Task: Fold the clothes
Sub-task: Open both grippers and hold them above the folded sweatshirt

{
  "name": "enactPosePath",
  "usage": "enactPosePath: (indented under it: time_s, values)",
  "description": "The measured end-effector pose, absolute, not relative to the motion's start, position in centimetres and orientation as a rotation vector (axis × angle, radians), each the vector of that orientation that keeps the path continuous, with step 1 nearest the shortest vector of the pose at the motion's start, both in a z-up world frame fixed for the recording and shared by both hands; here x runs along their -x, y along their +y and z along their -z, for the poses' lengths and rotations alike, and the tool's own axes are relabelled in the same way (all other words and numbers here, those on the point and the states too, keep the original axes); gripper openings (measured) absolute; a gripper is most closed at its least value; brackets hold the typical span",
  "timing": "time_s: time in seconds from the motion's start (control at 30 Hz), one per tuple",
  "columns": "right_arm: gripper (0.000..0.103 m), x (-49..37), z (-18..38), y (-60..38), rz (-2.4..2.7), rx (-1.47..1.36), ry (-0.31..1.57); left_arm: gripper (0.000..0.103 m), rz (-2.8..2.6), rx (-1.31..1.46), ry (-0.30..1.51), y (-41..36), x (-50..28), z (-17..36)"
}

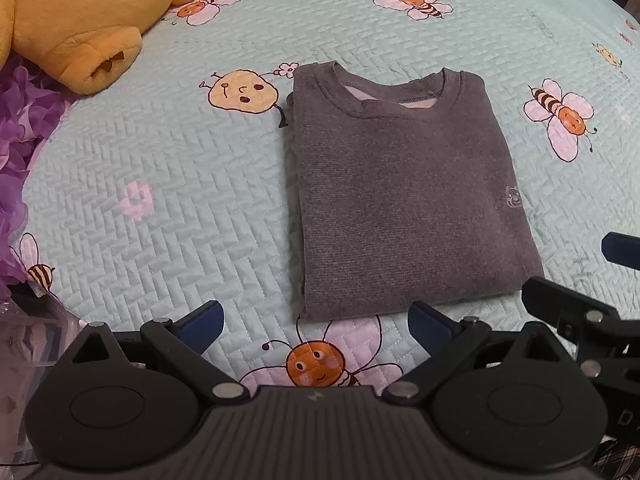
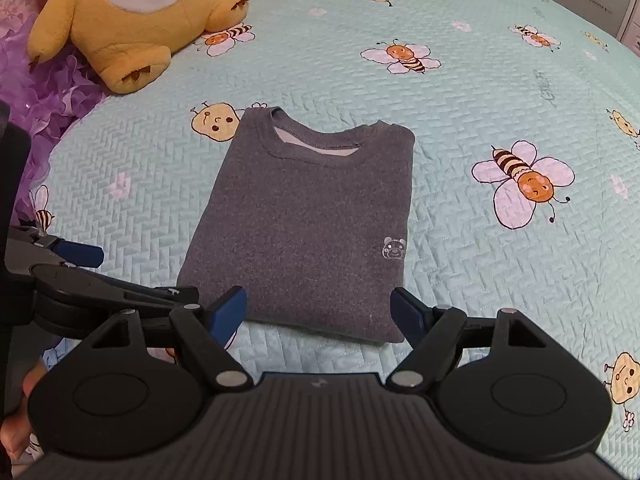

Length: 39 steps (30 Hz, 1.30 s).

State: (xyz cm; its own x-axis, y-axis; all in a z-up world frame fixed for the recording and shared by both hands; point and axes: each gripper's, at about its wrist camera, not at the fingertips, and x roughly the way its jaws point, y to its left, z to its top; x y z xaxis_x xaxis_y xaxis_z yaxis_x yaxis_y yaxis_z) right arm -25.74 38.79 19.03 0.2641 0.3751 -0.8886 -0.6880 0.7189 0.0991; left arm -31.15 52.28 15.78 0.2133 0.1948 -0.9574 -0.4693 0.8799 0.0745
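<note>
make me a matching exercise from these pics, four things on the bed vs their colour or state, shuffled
Things:
1. sweater
2. plush bear
3. quilt
4. right tongs

Descriptions:
A. mint green with a bee print
B. grey, folded into a rectangle
C. open, holding nothing
D. yellow with a white belly

Pairs: 1-B, 2-D, 3-A, 4-C

sweater (image 1: 404, 200) on bedspread (image 1: 160, 168) | plush toy (image 1: 76, 20) behind-left
</note>
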Motion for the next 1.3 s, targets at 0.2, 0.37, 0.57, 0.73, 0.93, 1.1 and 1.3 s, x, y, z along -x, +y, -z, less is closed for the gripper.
enactPosePath:
  time_s: [0.2,0.37,0.57,0.73,0.93,1.1,1.3]
  values:
    - [0.078,25.5,-18.9,39.1,-0.750,0.341,1.151,0.101,-0.439,0.266,1.312,52.4,31.1,-15.6]
    - [0.078,25.1,-18.4,39.8,-0.786,0.336,1.245,0.101,-0.426,0.276,1.358,52.9,30.9,-14.9]
    - [0.078,25.2,-18.1,40.1,-0.782,0.369,1.247,0.101,-0.426,0.249,1.374,52.9,30.6,-14.7]
    - [0.078,24.7,-18.1,40.0,-0.781,0.371,1.247,0.101,-0.428,0.239,1.375,52.9,30.1,-14.7]
    - [0.078,24.3,-18.2,39.6,-0.783,0.372,1.247,0.101,-0.429,0.235,1.378,52.5,29.8,-14.6]
    - [0.078,24.1,-18.1,39.1,-0.791,0.358,1.252,0.101,-0.442,0.235,1.371,52.0,30.0,-14.8]
    - [0.078,24.1,-18.6,37.2,-0.808,0.330,1.222,0.100,-0.482,0.238,1.288,50.4,30.2,-16.3]
